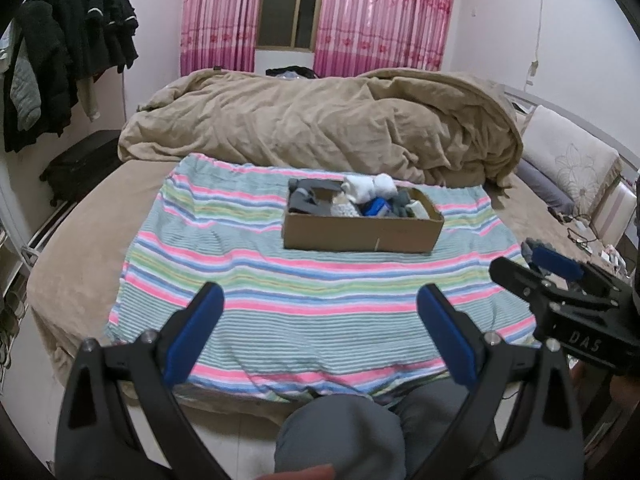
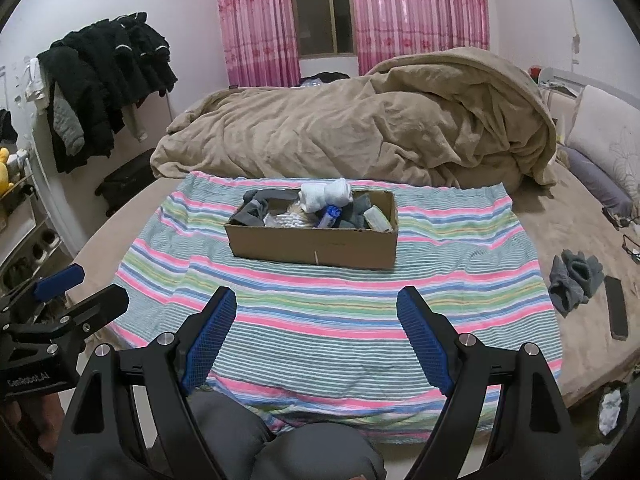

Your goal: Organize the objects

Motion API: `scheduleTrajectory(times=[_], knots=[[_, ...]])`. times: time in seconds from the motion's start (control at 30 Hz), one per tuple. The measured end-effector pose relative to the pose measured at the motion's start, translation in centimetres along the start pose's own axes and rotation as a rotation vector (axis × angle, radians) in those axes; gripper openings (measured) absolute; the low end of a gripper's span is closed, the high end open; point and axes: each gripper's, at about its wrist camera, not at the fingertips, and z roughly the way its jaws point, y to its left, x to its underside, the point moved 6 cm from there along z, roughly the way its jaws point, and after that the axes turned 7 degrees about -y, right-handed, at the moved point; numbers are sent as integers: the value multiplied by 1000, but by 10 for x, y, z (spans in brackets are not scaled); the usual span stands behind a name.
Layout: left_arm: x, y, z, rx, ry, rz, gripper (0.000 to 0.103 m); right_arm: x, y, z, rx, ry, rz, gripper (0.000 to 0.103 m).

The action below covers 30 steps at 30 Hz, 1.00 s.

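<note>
left gripper [image 1: 320, 304] and right gripper [image 2: 316, 308] both held low over the near edge of the striped cloth [image 2: 328, 312], jaws spread wide, nothing between the blue pads. cardboard box [image 2: 316, 246] sits on the cloth's far half, packed with socks, a white rolled pair [image 2: 326, 196] on top. loose grey socks [image 2: 574, 282] lie on the bed right of the cloth, beside a dark phone [image 2: 616, 307].

2 bed-facing views (shared box [image 1: 362, 222])
</note>
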Motion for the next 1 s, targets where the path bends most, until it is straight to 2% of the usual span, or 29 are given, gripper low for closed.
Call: scheduleTrajectory(times=[0.47,1.0], knots=[[-7,-2,-19,14,-25,2,98,-5,1,-17,17,-25,2,85],[-9,1,-3,2,-9,4,98,-7,1,-10,7,-7,10,85]])
